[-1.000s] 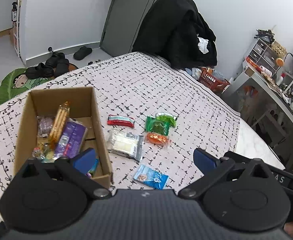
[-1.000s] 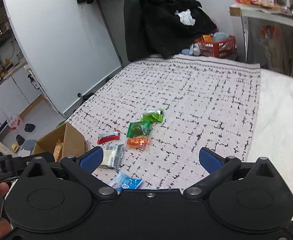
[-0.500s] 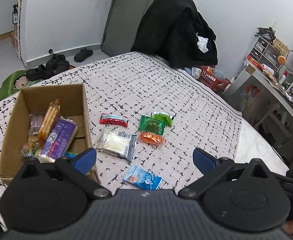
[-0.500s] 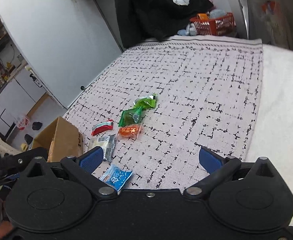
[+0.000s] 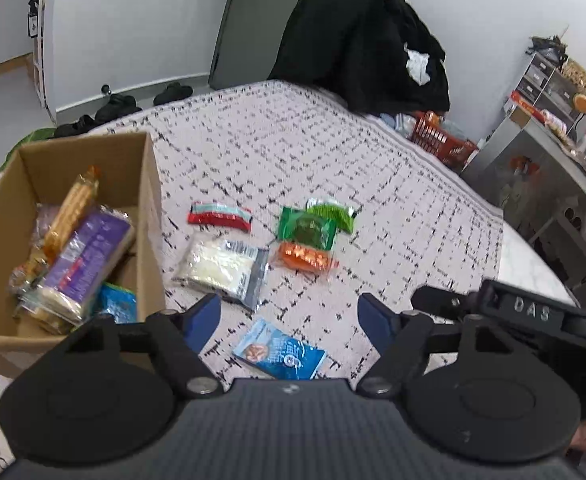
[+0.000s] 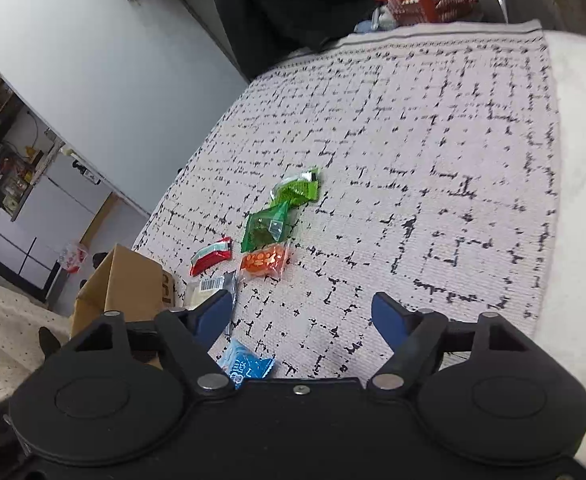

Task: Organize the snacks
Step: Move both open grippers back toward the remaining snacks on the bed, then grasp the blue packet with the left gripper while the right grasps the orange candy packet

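Note:
A cardboard box with several snacks in it sits at the left on the patterned blanket. Beside it lie a red packet, a white packet, two green packets, an orange packet and a blue packet. My left gripper is open and empty, just above the blue packet. My right gripper is open and empty, over the blanket right of the blue packet. The box, red packet, orange packet and green packets show in the right wrist view.
A black coat hangs behind the bed. A red basket stands on the floor past the far edge. A desk with clutter is at the right. Shoes lie on the floor at the left. The right gripper's body is close at my left gripper's right.
Both grippers moved down and toward the snacks. The left gripper shifted right from the box to over the blue packet. The jaws of both have narrowed but stay open.

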Available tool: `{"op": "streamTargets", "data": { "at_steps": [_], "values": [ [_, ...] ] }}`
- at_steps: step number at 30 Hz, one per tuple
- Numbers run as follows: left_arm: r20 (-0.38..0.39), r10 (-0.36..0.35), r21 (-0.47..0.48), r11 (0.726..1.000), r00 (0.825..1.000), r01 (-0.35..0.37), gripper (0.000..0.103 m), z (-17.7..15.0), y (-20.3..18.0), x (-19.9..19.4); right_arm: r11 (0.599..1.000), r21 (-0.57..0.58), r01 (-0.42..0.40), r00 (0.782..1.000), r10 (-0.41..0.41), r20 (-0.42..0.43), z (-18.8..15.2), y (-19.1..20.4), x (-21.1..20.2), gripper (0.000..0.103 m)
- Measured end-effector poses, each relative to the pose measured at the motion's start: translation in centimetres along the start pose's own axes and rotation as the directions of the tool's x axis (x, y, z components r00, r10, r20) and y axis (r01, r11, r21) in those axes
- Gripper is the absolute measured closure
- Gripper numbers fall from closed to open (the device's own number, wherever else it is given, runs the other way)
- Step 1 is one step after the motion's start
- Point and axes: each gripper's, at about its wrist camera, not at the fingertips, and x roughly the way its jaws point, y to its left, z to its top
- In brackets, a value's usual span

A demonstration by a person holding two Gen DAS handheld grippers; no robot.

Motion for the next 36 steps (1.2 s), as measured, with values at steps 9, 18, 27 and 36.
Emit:
{"op": "streamTargets", "data": {
  "at_steps": [9,18,27,36],
  "values": [
    [-0.098,0.036,0.024,0.999,0.995,-0.033,0.029,-2.0,-0.6,3.8,1.000,0.008,-0.028,0.998,0.029,-0.054,0.4,-0.7,2.0,0.030],
    [-0.179,0.091,0.009,0.996,0.980,-0.091,0.028,-2.9,-0.6,7.3,0.999,0.000,-0.049,0.994,0.048,-0.102,0.3,-0.7,3.4,0.032],
    [-0.173,0.138,0.032,0.990,0.975,-0.134,0.035,-3.5,-1.0,8.7,0.999,-0.011,-0.039,0.991,0.038,-0.132,0.5,-0.9,4.6,0.032],
    [-0.167,0.134,0.017,0.991,0.977,-0.133,0.066,-2.8,-0.6,8.7,0.998,-0.054,-0.037,0.988,0.029,-0.151,0.7,-0.4,6.1,0.032]
  ]
}}
